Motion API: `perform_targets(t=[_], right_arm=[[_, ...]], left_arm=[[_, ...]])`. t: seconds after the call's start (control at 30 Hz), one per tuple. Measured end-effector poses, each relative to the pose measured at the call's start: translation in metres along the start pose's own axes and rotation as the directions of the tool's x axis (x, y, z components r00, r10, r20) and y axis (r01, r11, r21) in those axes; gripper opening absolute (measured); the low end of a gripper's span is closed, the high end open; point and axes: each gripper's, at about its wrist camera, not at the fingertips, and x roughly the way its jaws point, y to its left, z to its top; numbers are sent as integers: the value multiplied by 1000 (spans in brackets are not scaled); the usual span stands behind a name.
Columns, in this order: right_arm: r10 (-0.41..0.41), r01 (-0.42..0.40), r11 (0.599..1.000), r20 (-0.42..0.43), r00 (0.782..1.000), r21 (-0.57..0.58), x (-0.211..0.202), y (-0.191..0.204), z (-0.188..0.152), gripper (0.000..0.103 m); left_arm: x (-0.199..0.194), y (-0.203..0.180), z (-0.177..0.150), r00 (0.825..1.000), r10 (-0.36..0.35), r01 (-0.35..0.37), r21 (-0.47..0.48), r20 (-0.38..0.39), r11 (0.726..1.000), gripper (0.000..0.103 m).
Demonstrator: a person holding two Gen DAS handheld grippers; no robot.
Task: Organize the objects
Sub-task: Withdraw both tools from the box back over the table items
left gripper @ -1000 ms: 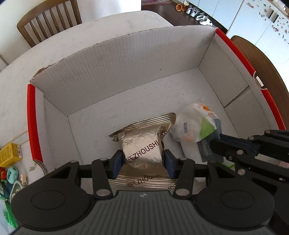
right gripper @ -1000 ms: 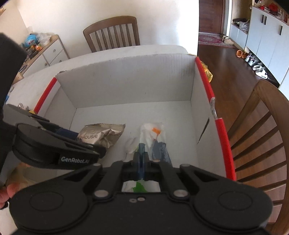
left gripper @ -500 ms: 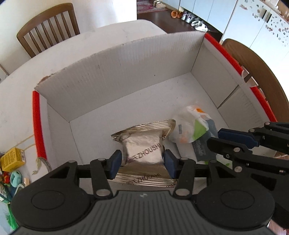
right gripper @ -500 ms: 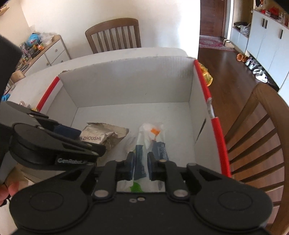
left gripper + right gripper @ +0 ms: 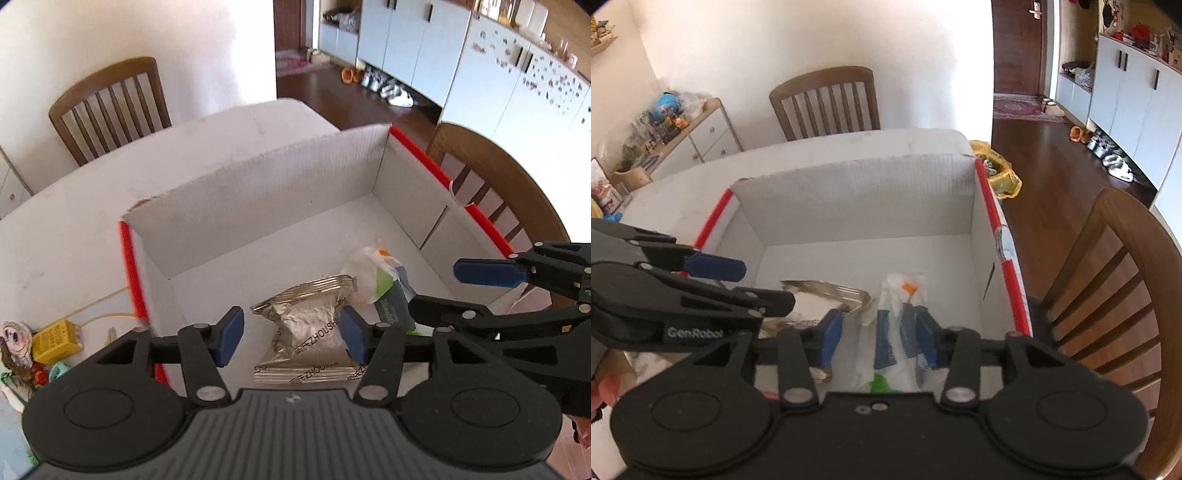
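A white cardboard box (image 5: 266,199) with red edges stands on the white table. On its floor lie a silver foil packet (image 5: 310,332) and a white, blue and green plastic packet (image 5: 376,284). My left gripper (image 5: 291,338) is open above the foil packet, which lies loose below the jaws. My right gripper (image 5: 881,341) is open above the plastic packet (image 5: 897,332), which lies in the box (image 5: 857,192). The foil packet (image 5: 827,293) shows to its left. Each gripper appears in the other's view.
Small toys and a yellow box (image 5: 55,341) lie on the table left of the cardboard box. Wooden chairs stand at the far side (image 5: 107,110) and the right side (image 5: 1108,280). A yellow bag (image 5: 1001,173) sits on the floor beyond the table.
Both grippers have opened, let go of their packets and risen. The foil packet and the plastic packet now lie on the box floor.
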Motion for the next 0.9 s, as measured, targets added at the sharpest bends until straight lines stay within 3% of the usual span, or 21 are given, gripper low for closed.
perform_targets(t=[0.07,0.2,0.33,0.63,0.9], right_arm=[[-1,2,1000,17,1000,-12,-7,4,-2,60],[14,-13,1000,41,999,-21,-20,13,-5,65],[28,-26,999,70,997,-32,-33,25,-7,73],[70,-63,996,120,990,-61,-55,58,-14,82],[90,-85,995,109,990,-53,-54,95,-22,83]], left_arm=[[-10,4,-4,1000,-11,11,-13,21,1000,58],[-29,13,-14,998,-32,33,-24,53,999,58],[-47,19,-28,994,-17,17,-5,105,1000,66],[-72,38,-59,985,-30,33,-18,168,999,71],[-92,70,-92,982,-29,38,-50,187,998,76]])
